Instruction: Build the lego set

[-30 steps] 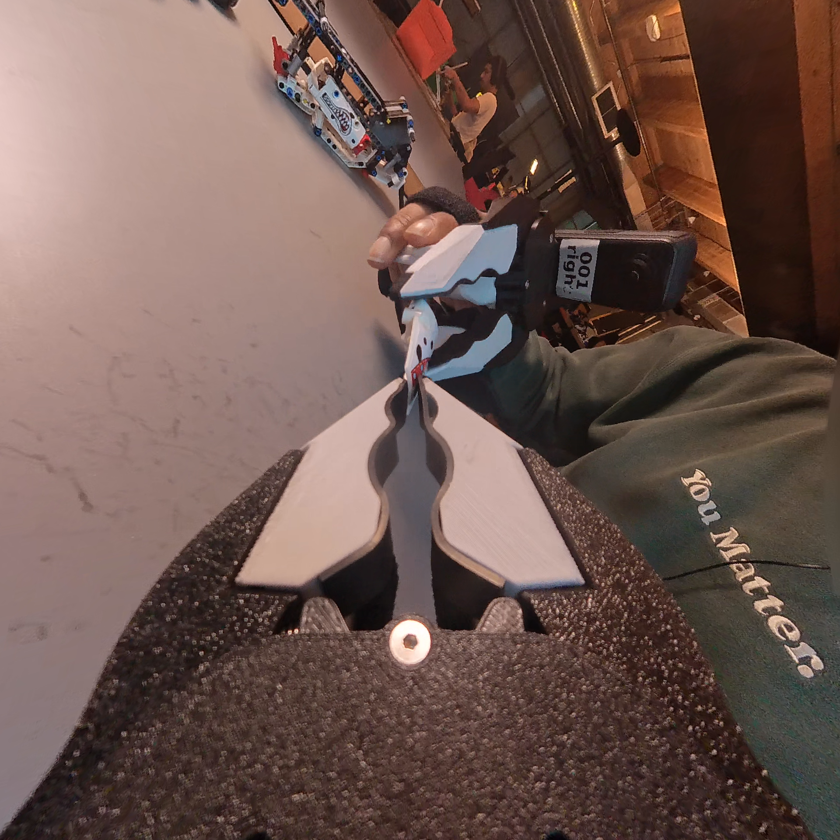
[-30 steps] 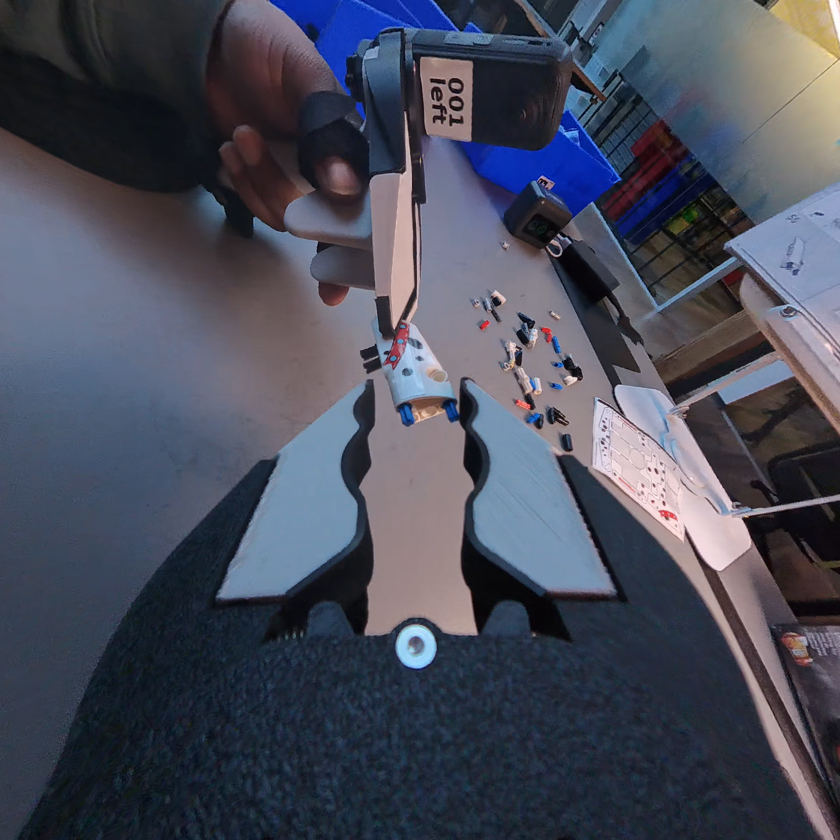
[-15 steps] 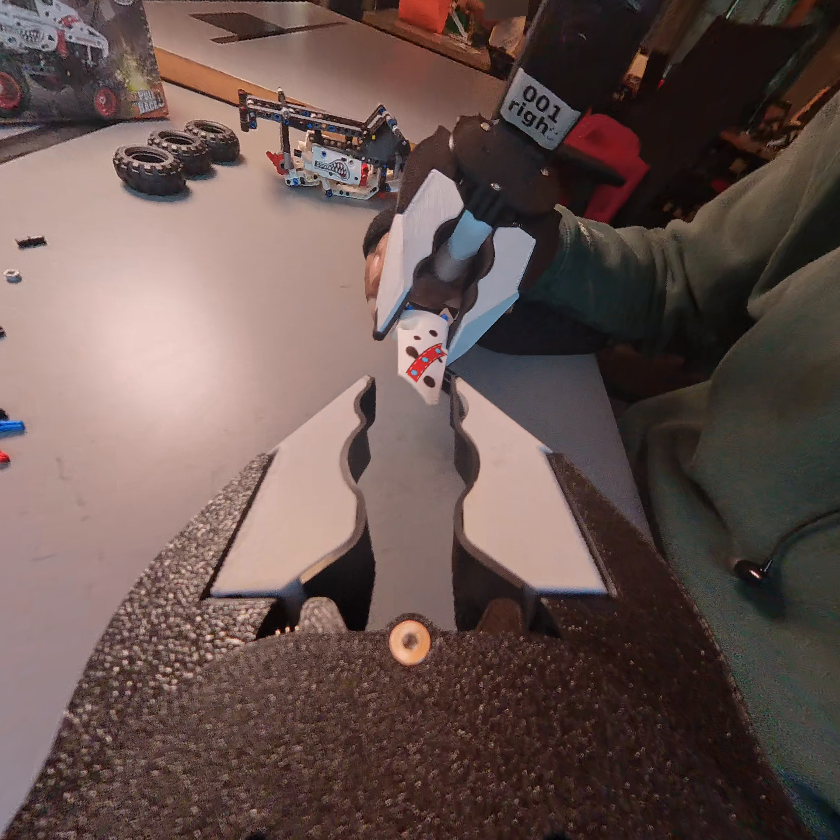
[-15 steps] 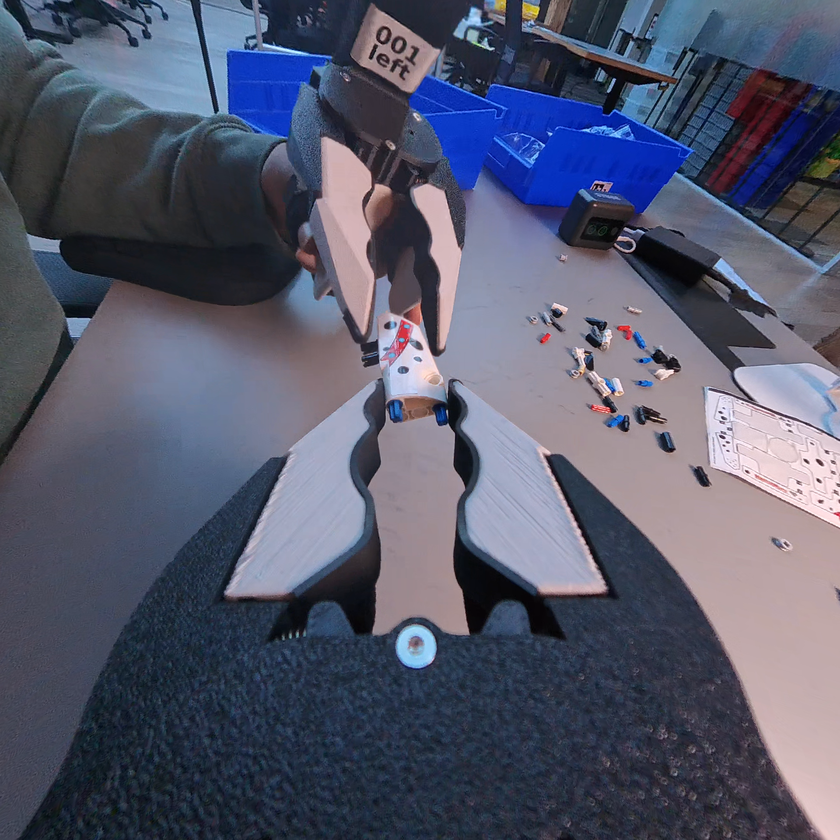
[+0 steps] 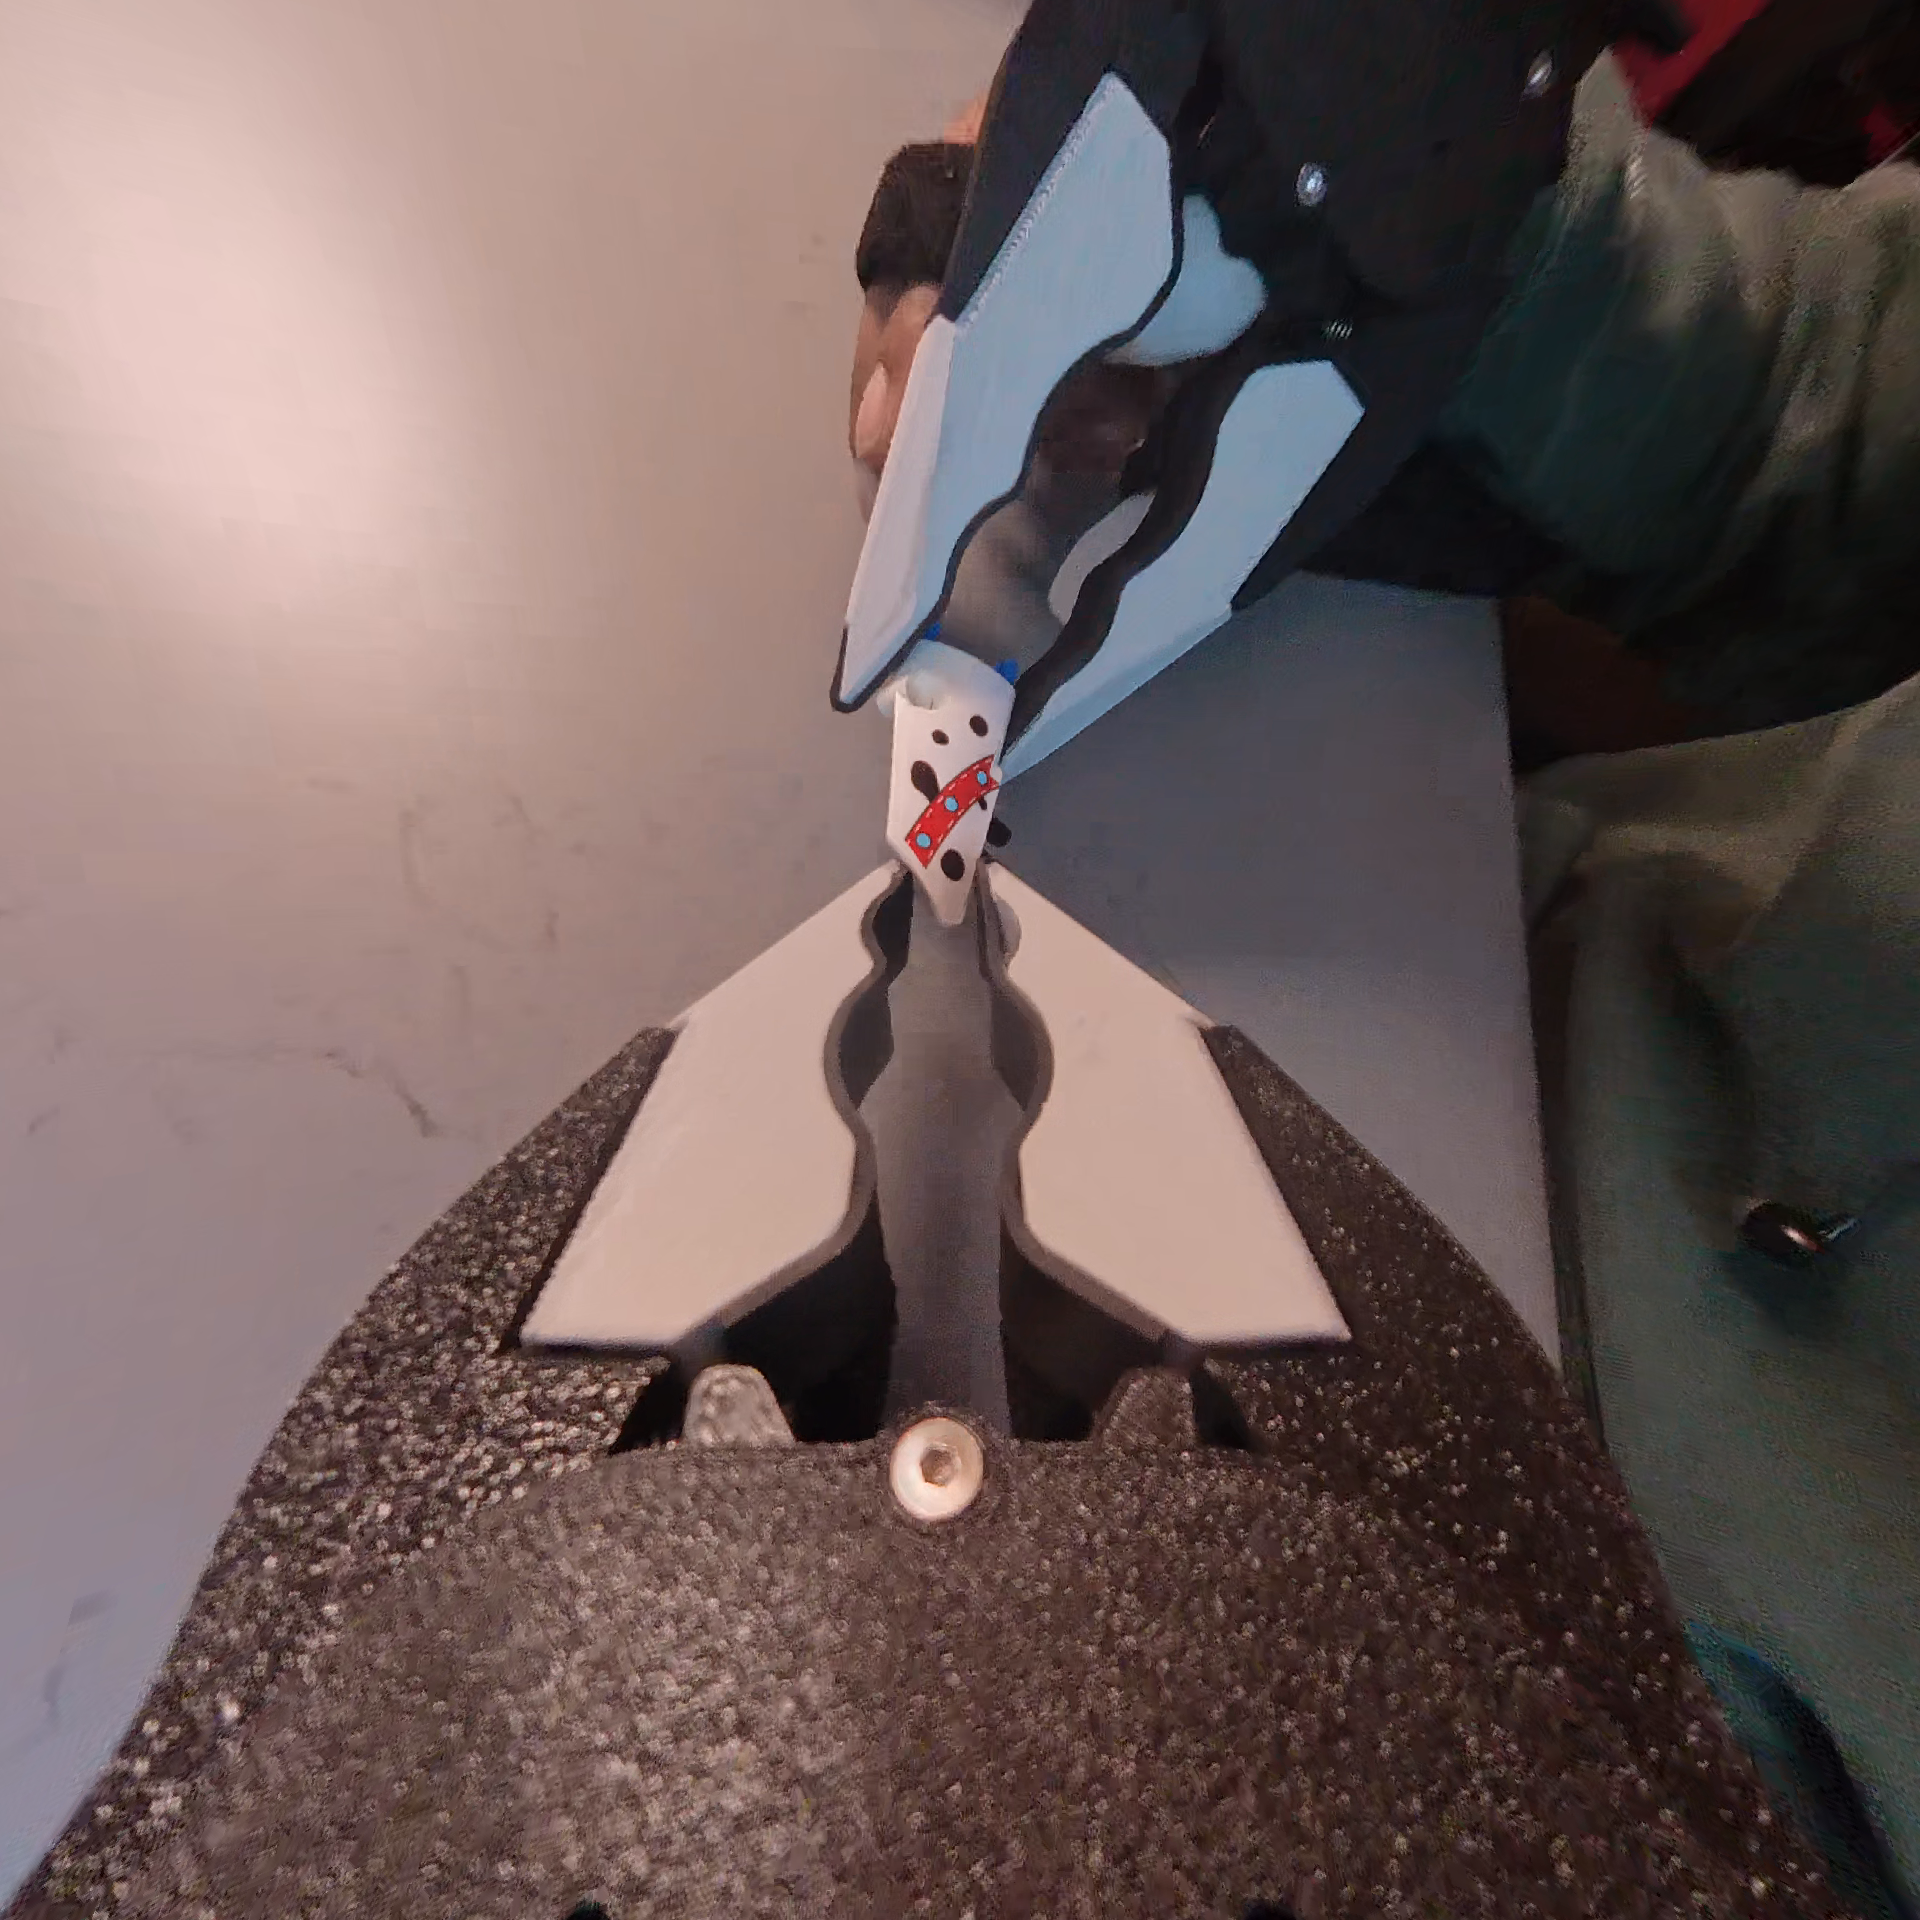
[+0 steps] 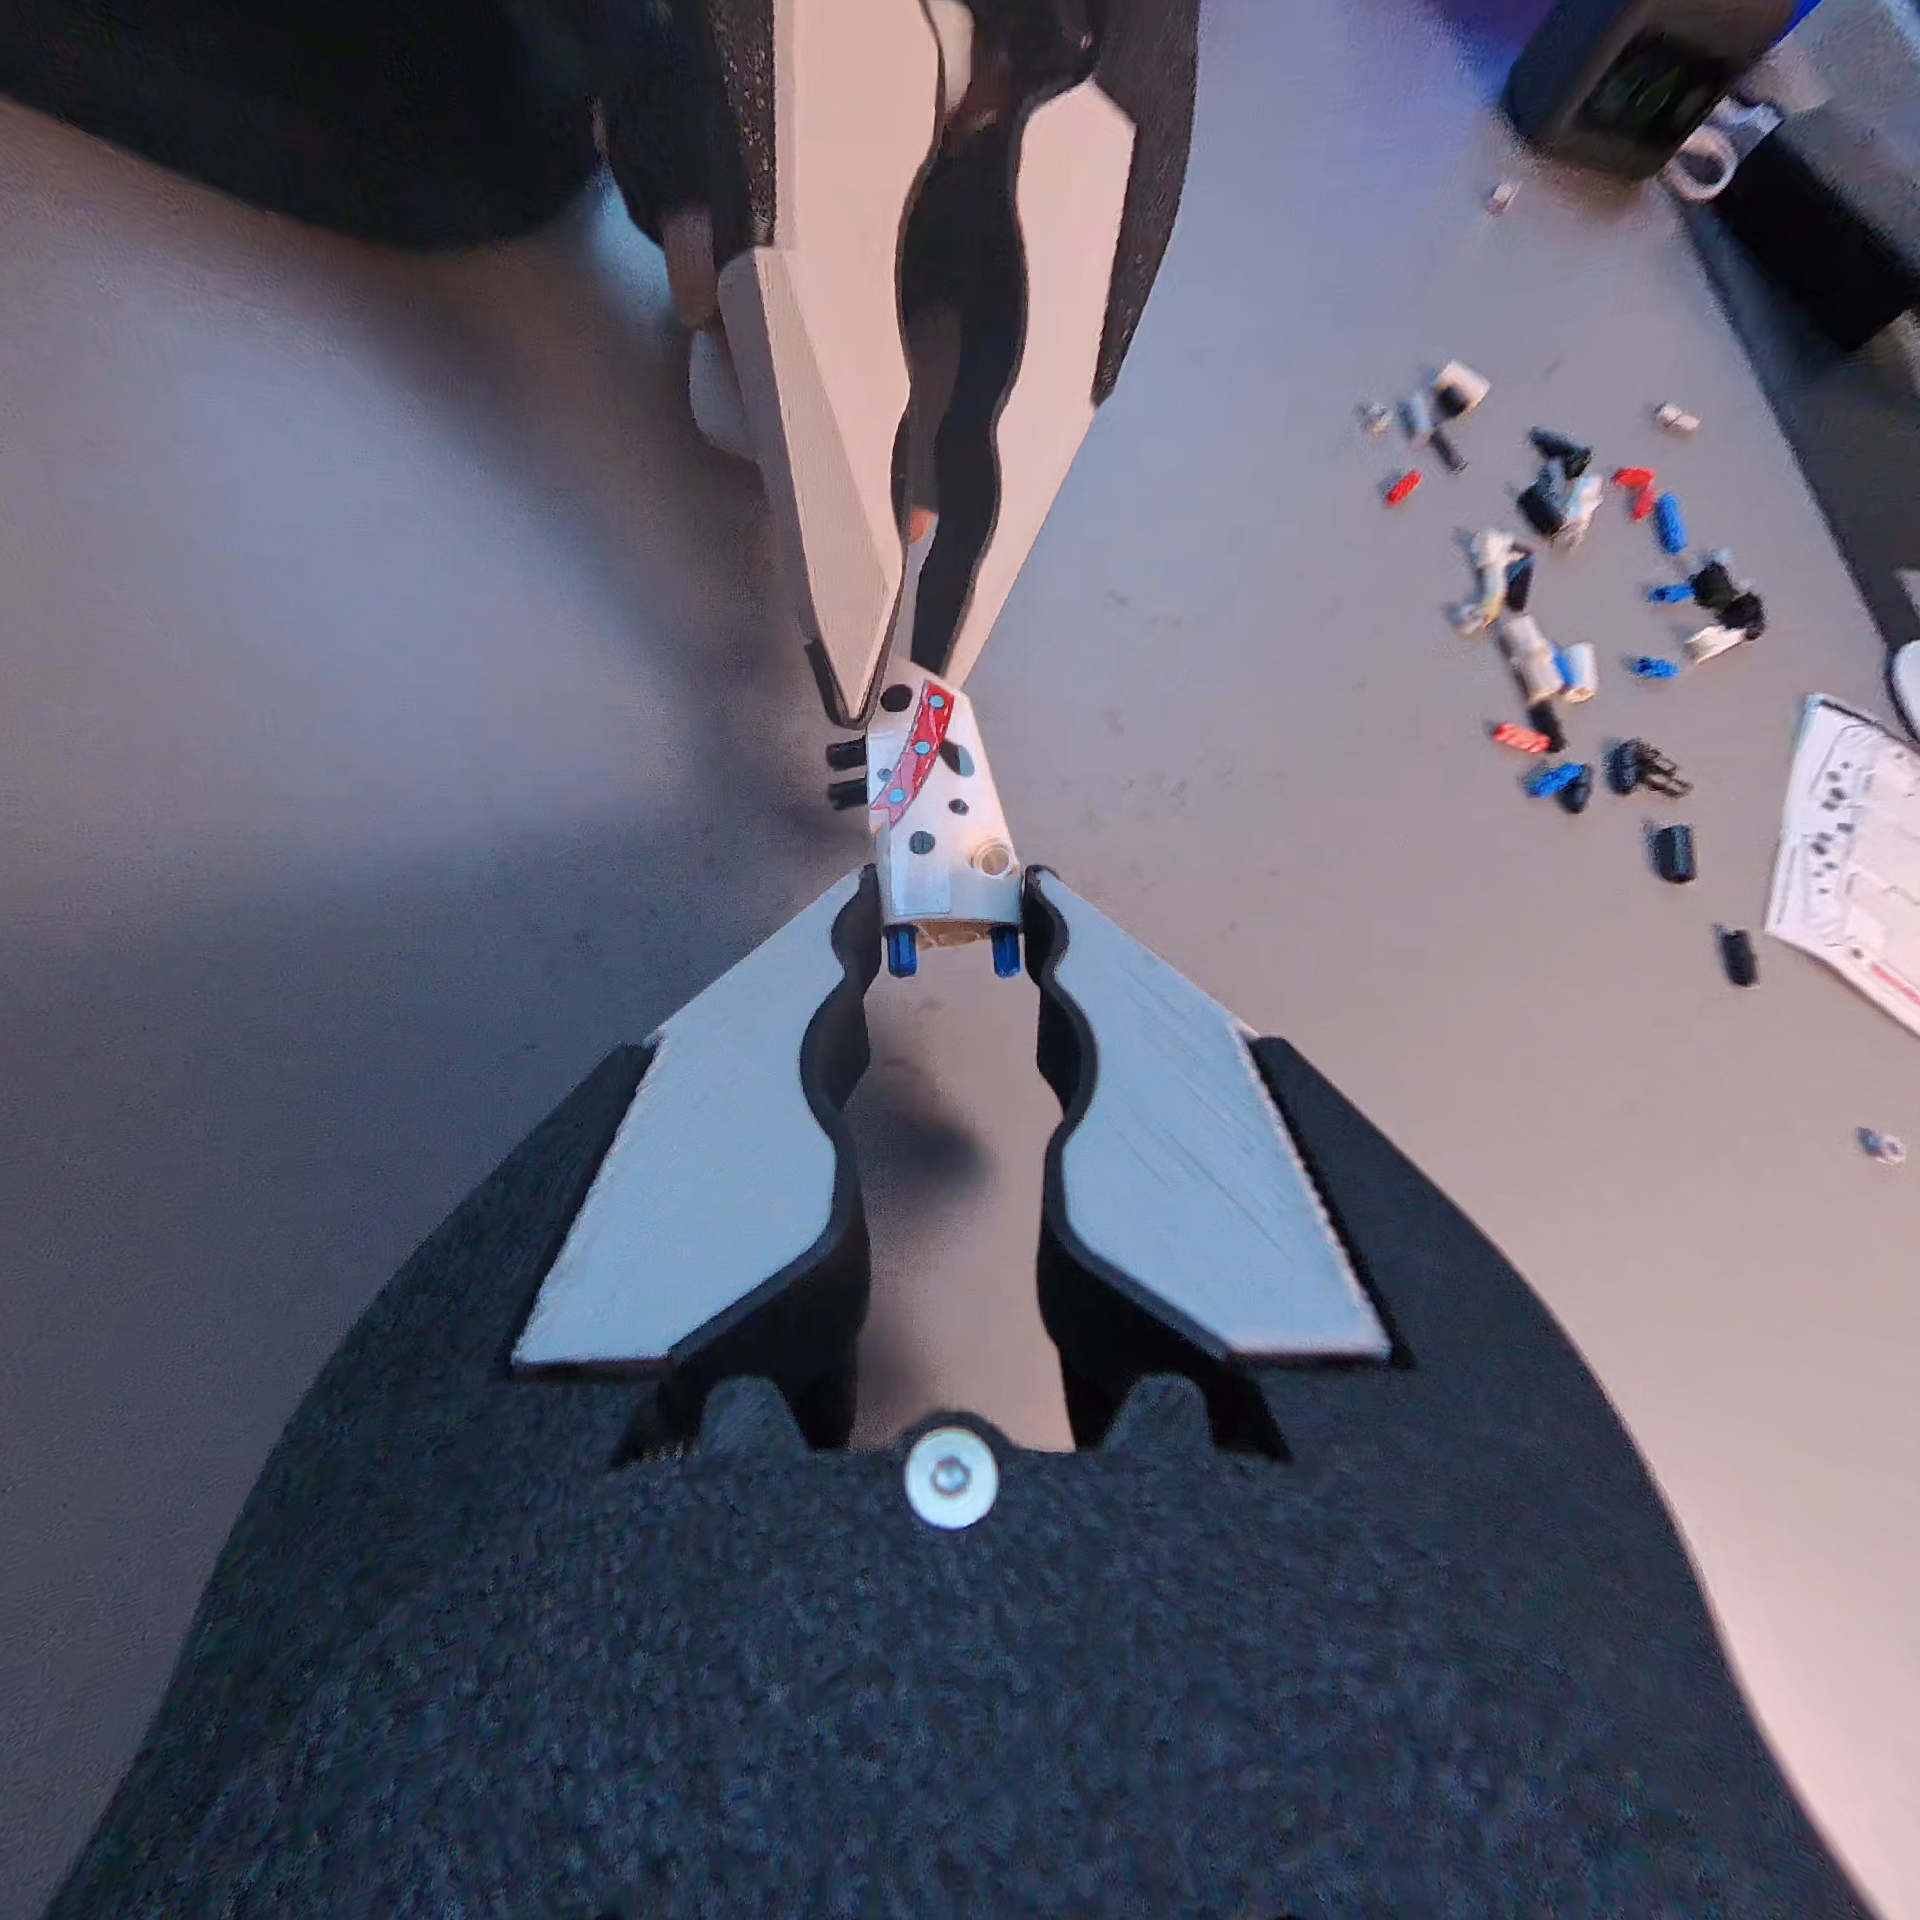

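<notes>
Both cameras have tipped downward since half a second ago, so the room, the blue bins and the half-built model have dropped out of view and little besides the grey table (image 5: 416, 520) fills both views. That table is matt and lightly scuffed, with its near edge showing at the right of the left wrist view, where a green sleeve (image 5: 1714, 520) lies past it. Toward the far right side of the table in the right wrist view lie scattered small lego pieces (image 6: 1558, 582) in black, blue, red and white, a printed sheet (image 6: 1860, 852) near them, and a dark device (image 6: 1652, 73) at the far corner, all blurred. The white lego piece (image 6: 935, 810), spotted black with a red band and two blue pins at its wider end, hangs above the table between the two grippers. The right gripper (image 6: 948, 894) is clamped on that wider end, fingertips pressing both sides. The left gripper (image 5: 940, 894) has narrowed around the piece's tapered tip, which sits between its fingertips; whether they are actually pinching it cannot be told.
</notes>
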{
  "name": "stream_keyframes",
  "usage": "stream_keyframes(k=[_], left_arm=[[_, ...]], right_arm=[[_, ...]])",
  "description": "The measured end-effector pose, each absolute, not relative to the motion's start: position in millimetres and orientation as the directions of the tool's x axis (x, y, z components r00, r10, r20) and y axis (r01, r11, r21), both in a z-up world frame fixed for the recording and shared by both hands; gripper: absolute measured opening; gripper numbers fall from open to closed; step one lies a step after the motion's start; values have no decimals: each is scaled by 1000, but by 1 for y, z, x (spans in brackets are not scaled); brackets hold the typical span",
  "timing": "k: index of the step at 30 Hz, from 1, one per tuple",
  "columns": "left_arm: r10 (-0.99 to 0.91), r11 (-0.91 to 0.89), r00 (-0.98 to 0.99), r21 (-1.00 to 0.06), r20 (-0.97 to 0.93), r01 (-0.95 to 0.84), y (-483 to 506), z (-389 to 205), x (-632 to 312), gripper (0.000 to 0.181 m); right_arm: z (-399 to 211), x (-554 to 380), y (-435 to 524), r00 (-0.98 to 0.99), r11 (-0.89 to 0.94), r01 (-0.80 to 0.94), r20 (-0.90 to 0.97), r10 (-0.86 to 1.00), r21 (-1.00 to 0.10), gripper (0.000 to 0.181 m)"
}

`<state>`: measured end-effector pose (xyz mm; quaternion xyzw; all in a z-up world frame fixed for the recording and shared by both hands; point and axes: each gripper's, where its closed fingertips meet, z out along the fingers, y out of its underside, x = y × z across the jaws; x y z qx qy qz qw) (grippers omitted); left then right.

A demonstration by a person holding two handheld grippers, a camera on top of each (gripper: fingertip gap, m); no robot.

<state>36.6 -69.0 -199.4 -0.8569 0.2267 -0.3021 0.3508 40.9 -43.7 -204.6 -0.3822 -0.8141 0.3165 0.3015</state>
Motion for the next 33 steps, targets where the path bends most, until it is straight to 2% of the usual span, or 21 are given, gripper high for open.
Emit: stream_keyframes(k=[2,5,15,19,22,27,33], left_arm=[[-594,-659,744,-715,306,-233,-68,-211,35,15],[-594,-661,766,-692,245,-291,-68,-221,32,13],[-539,-667,816,-697,207,-263,-59,-223,18,14],[-536,-659,816,-712,218,-243,-58,-219,16,30],[-536,-616,813,-764,227,-192,-53,-205,15,39],[-511,-483,846,-864,149,-140,-41,-178,4,42],[-431,-343,901,-932,43,-120,-33,-153,-18,47]], right_arm=[[-219,42,-43,-553,532,488,227,802,-692,26],[-223,41,-42,-559,513,530,177,810,-675,26],[-219,34,-25,-478,482,539,220,850,-691,34],[-210,35,-20,-442,446,517,218,870,-730,33],[-200,36,-14,-407,414,494,217,887,-765,34],[-167,30,0,-299,298,394,186,936,-869,34],[-132,24,26,-118,186,238,162,980,-953,41]])
